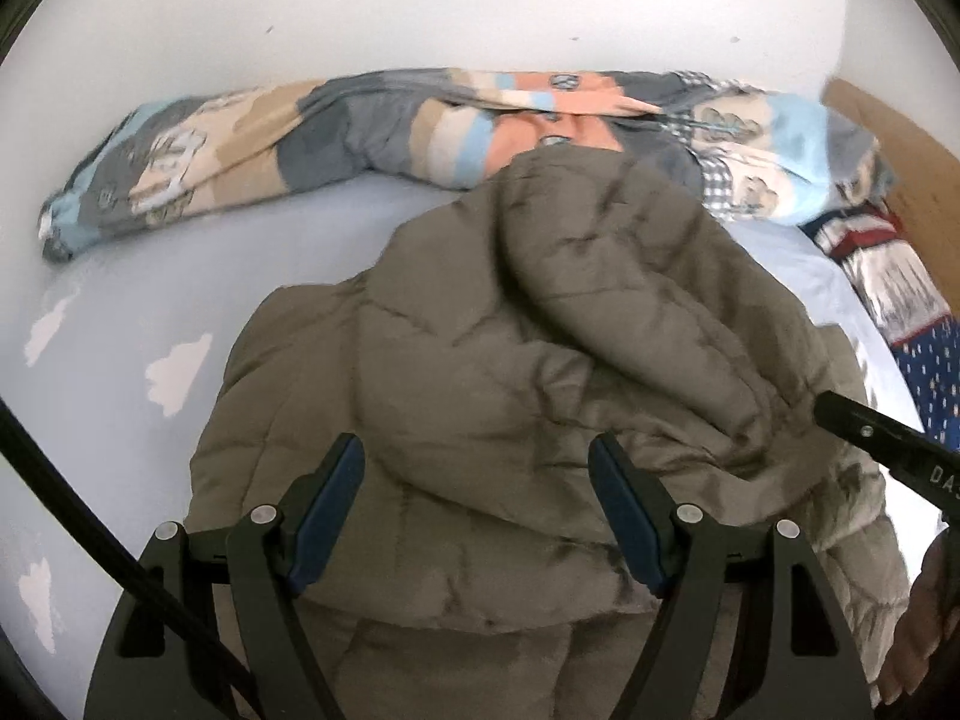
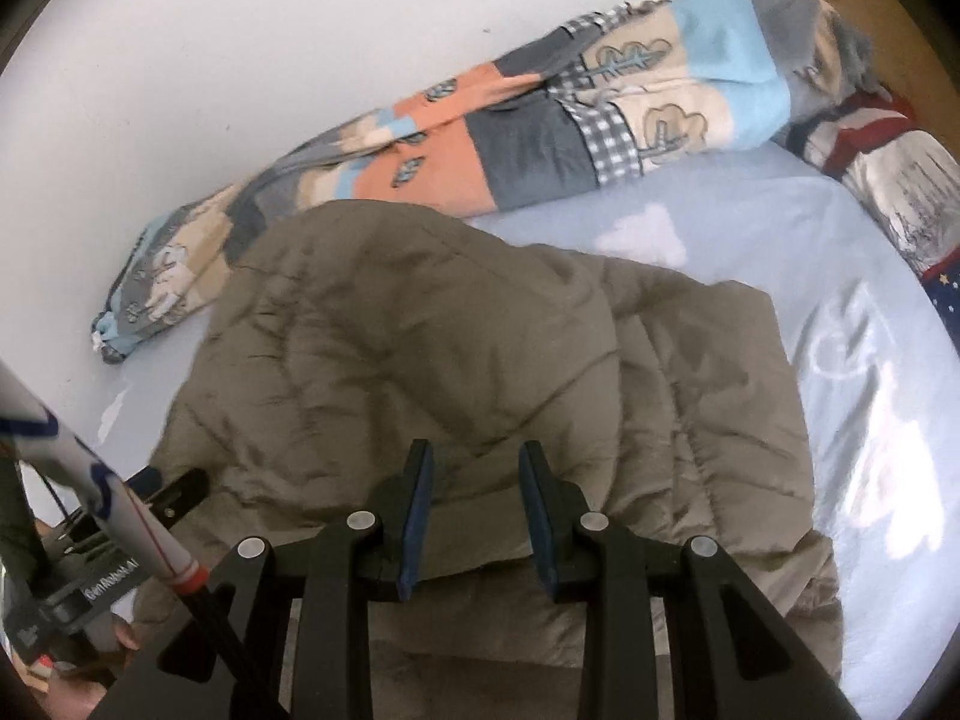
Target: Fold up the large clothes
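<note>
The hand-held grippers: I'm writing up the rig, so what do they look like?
Both are matte black. The left hand-held gripper and right hand-held gripper each have two fingers with dark blue pads and silver round pivot pins. A black cable runs beside the left one. White lettering marks their bodies.

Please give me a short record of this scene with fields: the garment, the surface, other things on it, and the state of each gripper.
garment: olive-brown padded jacket, lying bunched on the bed, partly folded over itself
surface: light blue bed sheet with white cloud print
other things: patchwork blanket rolled along the wall; dark blue starred cloth at the bed's edge
left gripper: open, over the jacket, holding nothing
right gripper: open, narrower gap, over the jacket, holding nothing
</note>
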`<state>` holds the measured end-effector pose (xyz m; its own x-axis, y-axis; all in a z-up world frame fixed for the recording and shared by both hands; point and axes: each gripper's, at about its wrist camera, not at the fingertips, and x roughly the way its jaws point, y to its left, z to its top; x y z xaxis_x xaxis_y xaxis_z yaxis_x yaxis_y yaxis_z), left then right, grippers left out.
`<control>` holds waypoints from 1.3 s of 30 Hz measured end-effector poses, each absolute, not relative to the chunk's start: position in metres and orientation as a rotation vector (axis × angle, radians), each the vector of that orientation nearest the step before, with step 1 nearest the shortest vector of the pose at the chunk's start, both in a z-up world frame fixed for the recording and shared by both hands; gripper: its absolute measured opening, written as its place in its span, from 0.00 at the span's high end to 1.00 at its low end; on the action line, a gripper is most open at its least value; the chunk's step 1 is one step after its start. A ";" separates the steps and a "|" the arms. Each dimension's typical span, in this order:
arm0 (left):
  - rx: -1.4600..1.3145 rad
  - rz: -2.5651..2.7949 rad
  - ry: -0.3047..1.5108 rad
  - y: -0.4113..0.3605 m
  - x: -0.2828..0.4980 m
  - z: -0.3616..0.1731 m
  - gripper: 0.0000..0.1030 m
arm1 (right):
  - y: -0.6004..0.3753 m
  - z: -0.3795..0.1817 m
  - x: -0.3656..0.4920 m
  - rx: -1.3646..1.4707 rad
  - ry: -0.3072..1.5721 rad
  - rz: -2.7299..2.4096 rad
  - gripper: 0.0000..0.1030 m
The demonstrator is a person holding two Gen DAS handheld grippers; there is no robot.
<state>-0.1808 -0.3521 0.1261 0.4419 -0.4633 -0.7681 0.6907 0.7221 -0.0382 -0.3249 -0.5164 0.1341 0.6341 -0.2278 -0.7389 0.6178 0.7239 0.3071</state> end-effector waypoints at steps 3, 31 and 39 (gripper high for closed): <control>0.339 -0.742 0.867 -0.358 -0.188 0.117 0.26 | -0.505 0.130 -0.324 0.578 0.762 -0.510 0.69; 0.481 -0.783 0.686 -0.292 -0.316 0.157 0.25 | -0.430 0.143 -0.409 0.527 0.853 -0.487 0.58; 0.521 -0.774 0.777 -0.237 -0.375 0.130 0.25 | -0.366 0.133 -0.482 0.526 0.888 -0.483 0.57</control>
